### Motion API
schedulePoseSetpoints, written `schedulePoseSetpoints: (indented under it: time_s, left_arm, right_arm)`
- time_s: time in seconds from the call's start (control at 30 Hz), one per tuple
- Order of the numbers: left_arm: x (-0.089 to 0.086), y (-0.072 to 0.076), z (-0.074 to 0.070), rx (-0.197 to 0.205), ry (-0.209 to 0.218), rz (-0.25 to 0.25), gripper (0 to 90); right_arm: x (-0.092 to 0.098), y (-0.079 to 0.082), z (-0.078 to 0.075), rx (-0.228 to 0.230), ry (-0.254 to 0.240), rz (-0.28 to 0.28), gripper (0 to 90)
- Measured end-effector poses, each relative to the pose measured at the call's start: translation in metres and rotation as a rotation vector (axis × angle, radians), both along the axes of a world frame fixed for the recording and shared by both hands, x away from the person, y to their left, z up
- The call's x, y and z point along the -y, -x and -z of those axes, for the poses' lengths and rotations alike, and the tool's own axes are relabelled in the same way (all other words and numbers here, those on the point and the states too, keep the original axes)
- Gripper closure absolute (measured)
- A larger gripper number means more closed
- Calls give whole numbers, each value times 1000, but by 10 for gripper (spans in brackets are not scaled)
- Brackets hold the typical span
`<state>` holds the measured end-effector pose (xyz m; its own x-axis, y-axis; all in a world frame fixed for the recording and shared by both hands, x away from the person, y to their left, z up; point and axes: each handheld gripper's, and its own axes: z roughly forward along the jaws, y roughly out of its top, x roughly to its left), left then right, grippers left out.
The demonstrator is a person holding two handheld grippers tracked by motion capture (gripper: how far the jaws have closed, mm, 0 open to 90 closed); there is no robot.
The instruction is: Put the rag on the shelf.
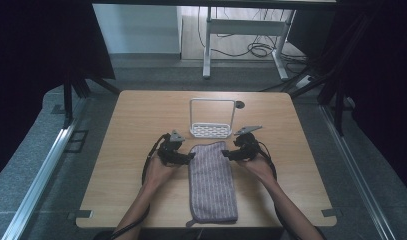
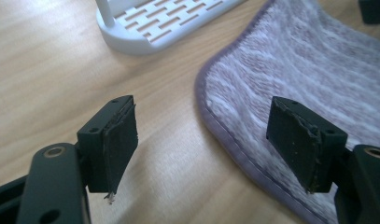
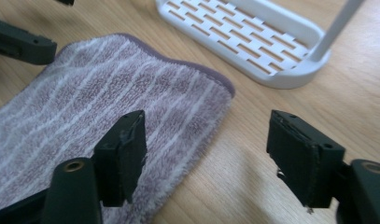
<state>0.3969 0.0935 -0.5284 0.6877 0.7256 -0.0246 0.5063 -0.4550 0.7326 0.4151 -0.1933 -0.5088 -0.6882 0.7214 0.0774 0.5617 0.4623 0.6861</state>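
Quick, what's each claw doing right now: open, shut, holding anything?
Left claw: open, holding nothing, poised at the edge of the striped towel.
Right claw: open, holding nothing, over the towel's opposite edge.

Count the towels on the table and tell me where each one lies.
1. The striped towel lies lengthwise at the table's middle, just in front of the white rack, between the left gripper and right gripper. None seems hidden.
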Motion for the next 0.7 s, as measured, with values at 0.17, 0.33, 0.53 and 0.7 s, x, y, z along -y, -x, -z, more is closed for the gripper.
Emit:
schedulePoseSetpoints:
  time_s: [0.17,0.33,0.53,0.7]
  left_arm:
    - [9,-6,4,15,-11,13,260]
    - [19,-12,11,-7,-55,50,345]
    - [20,-10,10,-66,3,63,569]
    - [21,-7,11,-92,50,65,796]
  right_arm:
    - [-5,-5,7,-1,19,11,334]
    - [-10,-7,14,0,42,14,411]
    - [-15,-1,21,-22,31,-50,699]
    - [-18,3,19,-7,45,-82,829]
